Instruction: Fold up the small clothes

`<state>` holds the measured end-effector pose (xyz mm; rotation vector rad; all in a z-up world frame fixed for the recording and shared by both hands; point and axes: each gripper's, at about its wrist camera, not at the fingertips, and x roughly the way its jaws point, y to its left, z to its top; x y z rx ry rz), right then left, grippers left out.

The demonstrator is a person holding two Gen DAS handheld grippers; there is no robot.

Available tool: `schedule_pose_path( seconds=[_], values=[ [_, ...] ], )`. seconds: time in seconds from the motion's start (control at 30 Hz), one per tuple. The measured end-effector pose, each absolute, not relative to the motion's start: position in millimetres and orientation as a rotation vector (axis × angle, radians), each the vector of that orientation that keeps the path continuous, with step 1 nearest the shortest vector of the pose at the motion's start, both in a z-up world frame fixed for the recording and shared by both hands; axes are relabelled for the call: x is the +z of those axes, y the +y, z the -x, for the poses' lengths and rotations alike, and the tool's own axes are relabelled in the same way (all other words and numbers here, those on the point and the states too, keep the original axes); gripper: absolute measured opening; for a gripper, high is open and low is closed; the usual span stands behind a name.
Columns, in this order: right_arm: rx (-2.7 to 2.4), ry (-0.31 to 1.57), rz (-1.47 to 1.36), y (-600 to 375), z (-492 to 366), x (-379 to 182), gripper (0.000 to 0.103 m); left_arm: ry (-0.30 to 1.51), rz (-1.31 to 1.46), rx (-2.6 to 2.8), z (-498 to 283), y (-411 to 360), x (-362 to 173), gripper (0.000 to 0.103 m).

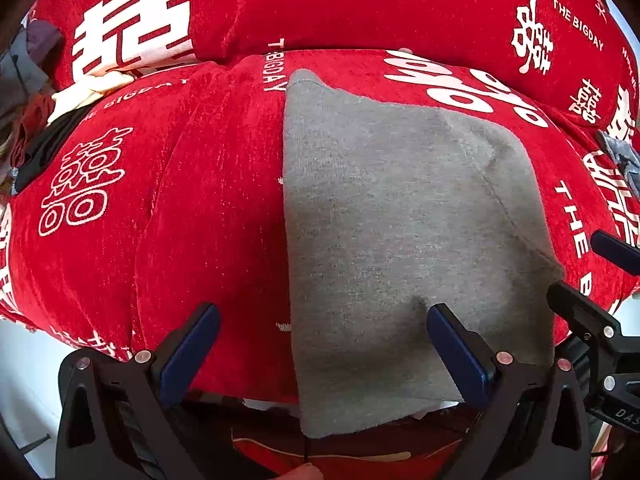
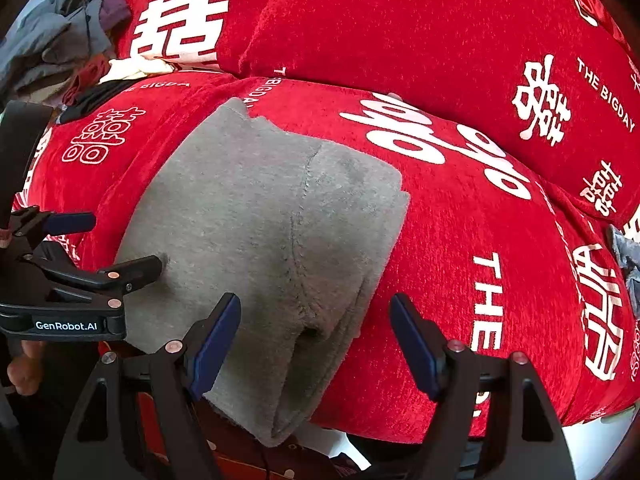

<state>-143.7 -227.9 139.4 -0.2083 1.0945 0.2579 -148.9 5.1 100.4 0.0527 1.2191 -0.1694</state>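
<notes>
A grey knit garment (image 1: 400, 220) (image 2: 260, 240) lies folded flat on the red seat cushion (image 1: 200, 200) (image 2: 460, 260), and its near end hangs over the cushion's front edge. My left gripper (image 1: 324, 332) (image 2: 124, 242) is open. Its right fingertip (image 1: 440, 316) touches the grey cloth, its left one hovers over red fabric, and the garment's left edge runs between them. My right gripper (image 2: 316, 320) (image 1: 580, 266) is open too, straddling the garment's right folded edge. Neither holds anything.
Red back cushions (image 1: 380, 8) (image 2: 400, 40) with white lettering rise behind the seat. A pile of mixed clothes (image 1: 28, 100) (image 2: 60, 40) lies at the far left. A blue-grey cloth (image 1: 620, 156) (image 2: 628, 256) sits at the right edge. A person's hand (image 2: 24, 368) holds the left gripper.
</notes>
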Motion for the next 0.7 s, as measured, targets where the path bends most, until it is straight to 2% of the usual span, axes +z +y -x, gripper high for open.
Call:
schedule_pose_path(
  seconds=[0.7],
  values=[
    [0.255, 1.103, 0.224, -222.0, 142.8, 139.9, 0.079, 1.232, -0.041, -0.169, 147.8, 7.9, 98.5, 0.103]
  ],
)
